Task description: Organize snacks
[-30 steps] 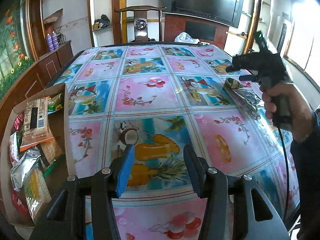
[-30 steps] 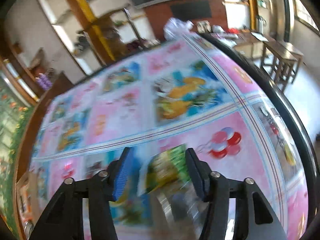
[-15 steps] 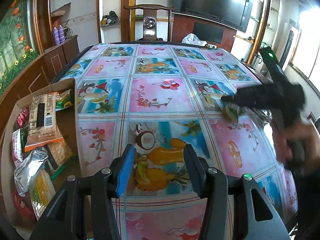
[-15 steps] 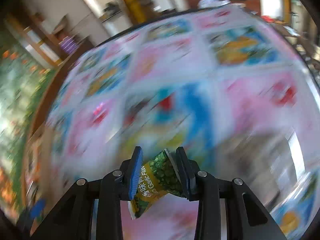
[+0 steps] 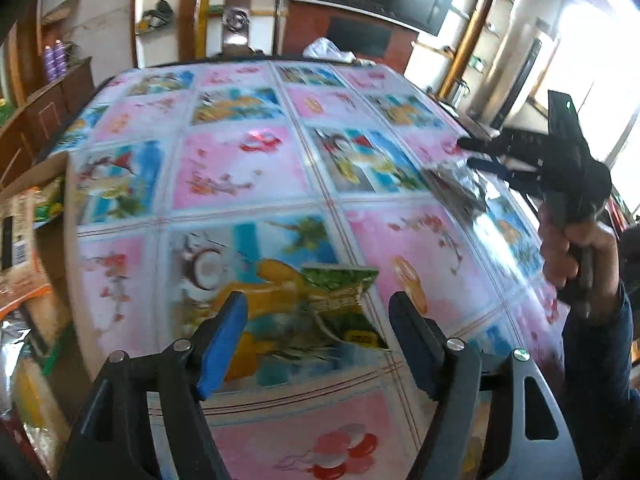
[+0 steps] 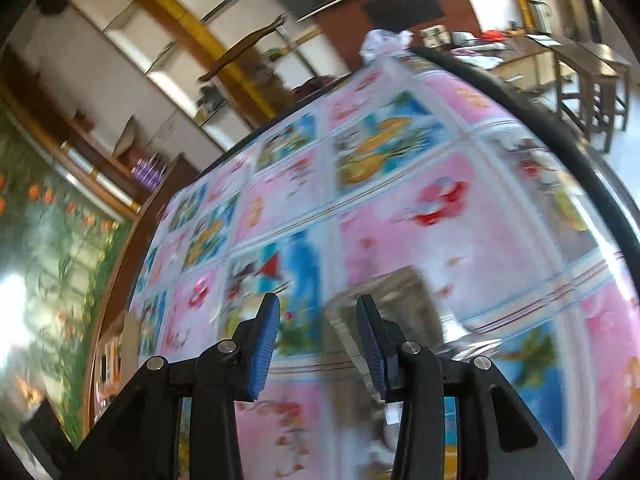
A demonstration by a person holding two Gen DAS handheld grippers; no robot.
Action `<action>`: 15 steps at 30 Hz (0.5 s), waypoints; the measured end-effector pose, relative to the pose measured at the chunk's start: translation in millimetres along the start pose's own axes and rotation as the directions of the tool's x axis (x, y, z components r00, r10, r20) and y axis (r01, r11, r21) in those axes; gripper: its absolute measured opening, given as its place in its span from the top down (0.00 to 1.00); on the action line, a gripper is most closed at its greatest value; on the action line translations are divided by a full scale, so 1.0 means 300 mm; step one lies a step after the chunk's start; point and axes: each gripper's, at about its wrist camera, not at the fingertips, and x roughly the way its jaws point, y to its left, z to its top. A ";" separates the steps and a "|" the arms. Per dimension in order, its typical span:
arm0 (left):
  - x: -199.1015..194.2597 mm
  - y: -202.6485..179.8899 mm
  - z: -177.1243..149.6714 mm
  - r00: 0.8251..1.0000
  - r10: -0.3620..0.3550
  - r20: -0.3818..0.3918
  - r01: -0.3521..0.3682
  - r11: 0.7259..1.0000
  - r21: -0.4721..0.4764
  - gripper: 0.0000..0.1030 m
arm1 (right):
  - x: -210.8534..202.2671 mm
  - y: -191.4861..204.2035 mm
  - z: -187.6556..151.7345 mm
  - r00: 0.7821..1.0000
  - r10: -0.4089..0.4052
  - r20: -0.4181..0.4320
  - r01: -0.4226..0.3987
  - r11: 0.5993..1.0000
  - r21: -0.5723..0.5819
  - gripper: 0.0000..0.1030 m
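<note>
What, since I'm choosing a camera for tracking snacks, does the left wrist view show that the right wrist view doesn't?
Left wrist only: a green foil snack packet lying between the left gripper's opening jaws, and a person's hand. Right wrist only: brown wooden stools. Both: the pink-and-blue patterned tablecloth and a silver packet on it.

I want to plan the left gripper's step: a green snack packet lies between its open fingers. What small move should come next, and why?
Probably lower the left gripper and close on the green snack packet. Its jaws are opening, the packet lies flat on the tablecloth between them, unpressed, and the cardboard box of snacks waits at the left.
</note>
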 end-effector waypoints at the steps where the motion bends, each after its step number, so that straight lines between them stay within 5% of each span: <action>1: 0.014 -0.011 -0.002 1.000 0.004 -0.007 -0.004 1.000 0.008 0.30 | -0.026 -0.018 -0.005 1.000 -0.012 0.016 0.012 1.000 0.004 0.59; 5: 0.073 -0.045 -0.005 0.999 0.027 -0.037 -0.026 0.999 0.020 0.30 | -0.054 -0.044 0.039 0.997 -0.065 0.036 0.065 0.998 0.009 0.55; 7: 0.098 -0.060 -0.011 0.997 0.060 -0.048 -0.059 0.998 0.033 0.34 | -0.057 -0.063 0.047 0.996 -0.080 0.026 0.080 0.997 0.010 0.41; 12: 0.118 -0.074 -0.020 0.992 0.125 -0.030 -0.123 0.990 0.065 0.64 | -0.032 -0.091 0.057 0.993 -0.120 0.018 0.120 0.993 0.007 0.33; 15: 0.116 -0.065 -0.019 0.990 0.139 -0.014 -0.138 0.988 0.062 0.68 | 0.023 -0.068 0.046 0.990 -0.139 -0.026 0.138 0.989 -0.044 0.29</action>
